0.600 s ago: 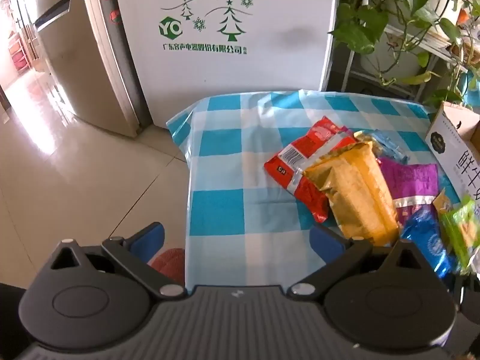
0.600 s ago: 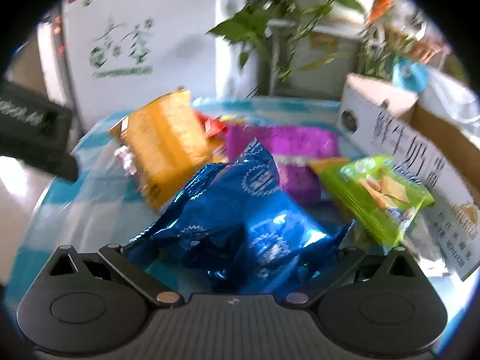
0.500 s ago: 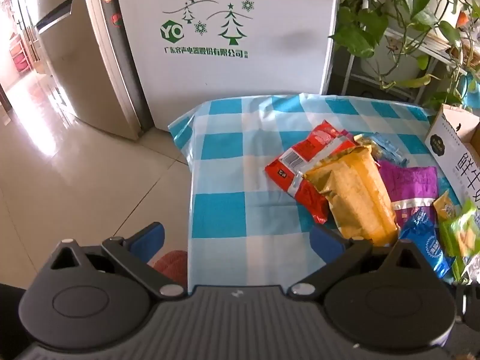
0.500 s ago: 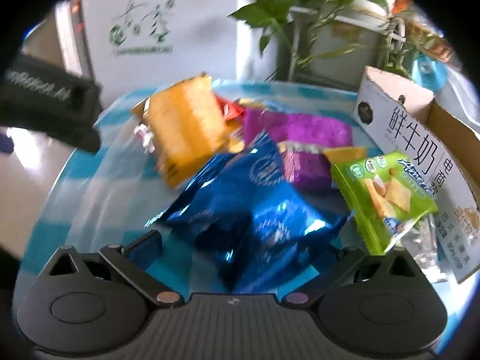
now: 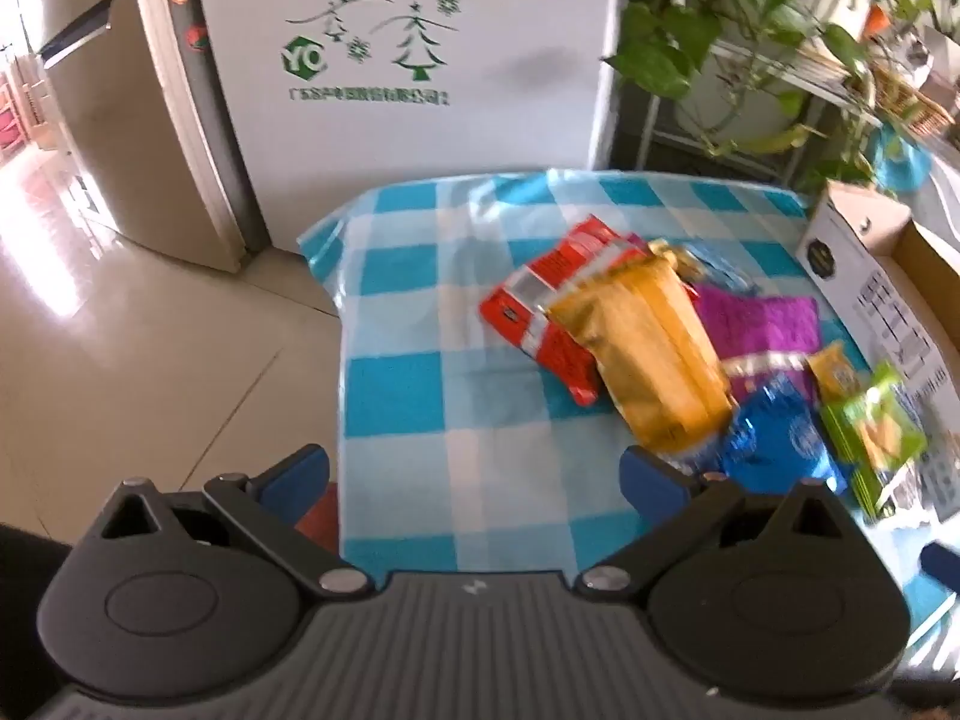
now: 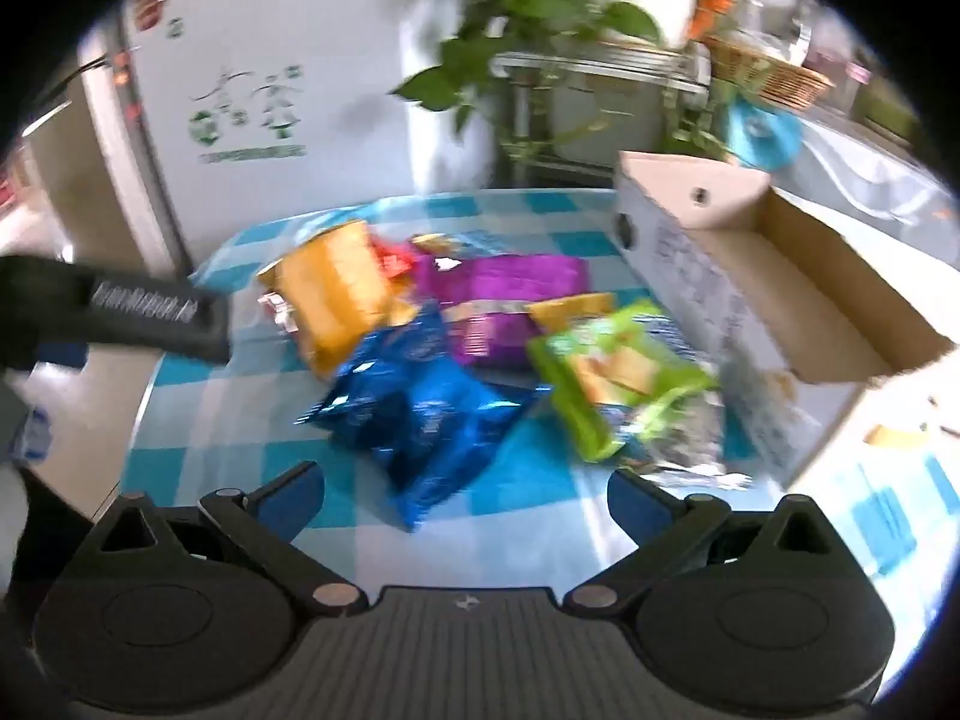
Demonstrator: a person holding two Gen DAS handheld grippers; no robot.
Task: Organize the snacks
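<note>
Over the checked tablecloth (image 5: pixel 414 396), both tongs, left (image 5: pixel 474 474) and right (image 6: pixel 465 489), gape wide, empty.

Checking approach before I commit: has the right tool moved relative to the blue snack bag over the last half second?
Yes. The right tool has backed away; the blue snack bag looks smaller and farther off.

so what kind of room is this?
Likely a home kitchen or dining corner: a fridge on a tiled floor, a table in a checked tablecloth, and potted plants on a rack.
</note>
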